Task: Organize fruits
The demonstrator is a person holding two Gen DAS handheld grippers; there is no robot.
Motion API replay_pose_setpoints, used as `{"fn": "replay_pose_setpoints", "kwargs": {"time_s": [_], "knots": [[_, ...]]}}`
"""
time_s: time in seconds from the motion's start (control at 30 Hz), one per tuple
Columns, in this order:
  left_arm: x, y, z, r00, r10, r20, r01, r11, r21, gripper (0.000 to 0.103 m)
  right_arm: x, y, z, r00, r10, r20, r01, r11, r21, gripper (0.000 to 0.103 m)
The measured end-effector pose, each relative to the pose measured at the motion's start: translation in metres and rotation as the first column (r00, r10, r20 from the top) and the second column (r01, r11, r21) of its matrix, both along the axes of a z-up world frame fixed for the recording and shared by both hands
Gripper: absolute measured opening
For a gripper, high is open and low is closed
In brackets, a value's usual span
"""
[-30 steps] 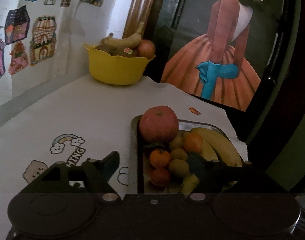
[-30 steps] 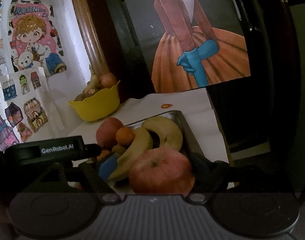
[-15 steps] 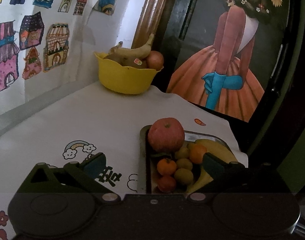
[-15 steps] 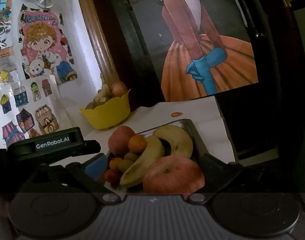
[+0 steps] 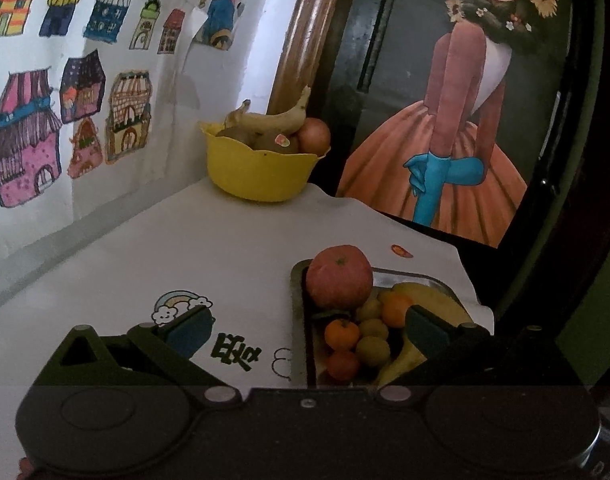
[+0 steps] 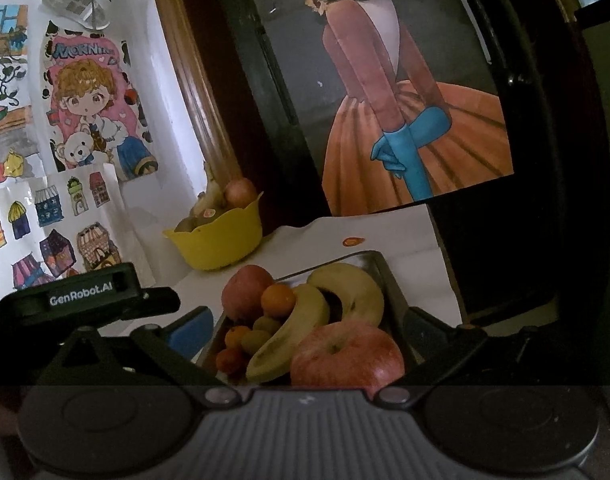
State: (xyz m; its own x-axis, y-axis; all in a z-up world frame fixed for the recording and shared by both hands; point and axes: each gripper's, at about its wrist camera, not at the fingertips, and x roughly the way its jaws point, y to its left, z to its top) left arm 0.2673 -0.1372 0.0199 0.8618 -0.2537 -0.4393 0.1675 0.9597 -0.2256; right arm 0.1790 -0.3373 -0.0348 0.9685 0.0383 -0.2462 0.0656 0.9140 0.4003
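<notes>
The left tool (image 5: 307, 326) and right tool (image 6: 307, 328) both gape wide, gripping nothing. A yellow bowl (image 5: 261, 172) of fruit sits at the surface's (image 5: 185, 256) far edge; the fruit tray (image 5: 299, 320) lies near its right edge.

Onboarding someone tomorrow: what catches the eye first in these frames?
First, the metal tray at the table's near edge, heaped with two red apples, bananas and small oranges. Behind it, a yellow bowl of more fruit stands in the far corner by the wall. A large painting of a woman in an orange skirt fills the backdrop.
</notes>
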Motion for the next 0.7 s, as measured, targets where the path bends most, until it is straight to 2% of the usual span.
{"fn": "replay_pose_setpoints", "kwargs": {"time_s": [0.3, 0.7], "knots": [[-0.018, 0.019, 0.006, 0.999, 0.036, 0.028, -0.037, 0.999, 0.025, 0.102, -0.012, 0.007, 0.006, 1.000, 0.004, -0.015, -0.004, 1.000, -0.011, 0.103], [-0.061, 0.053, 0.008, 0.997, 0.067, 0.044, -0.066, 0.998, -0.007, 0.102, -0.046, 0.030, 0.022, 1.000, -0.002, -0.008, 0.002, 0.997, -0.079, 0.103]]}}
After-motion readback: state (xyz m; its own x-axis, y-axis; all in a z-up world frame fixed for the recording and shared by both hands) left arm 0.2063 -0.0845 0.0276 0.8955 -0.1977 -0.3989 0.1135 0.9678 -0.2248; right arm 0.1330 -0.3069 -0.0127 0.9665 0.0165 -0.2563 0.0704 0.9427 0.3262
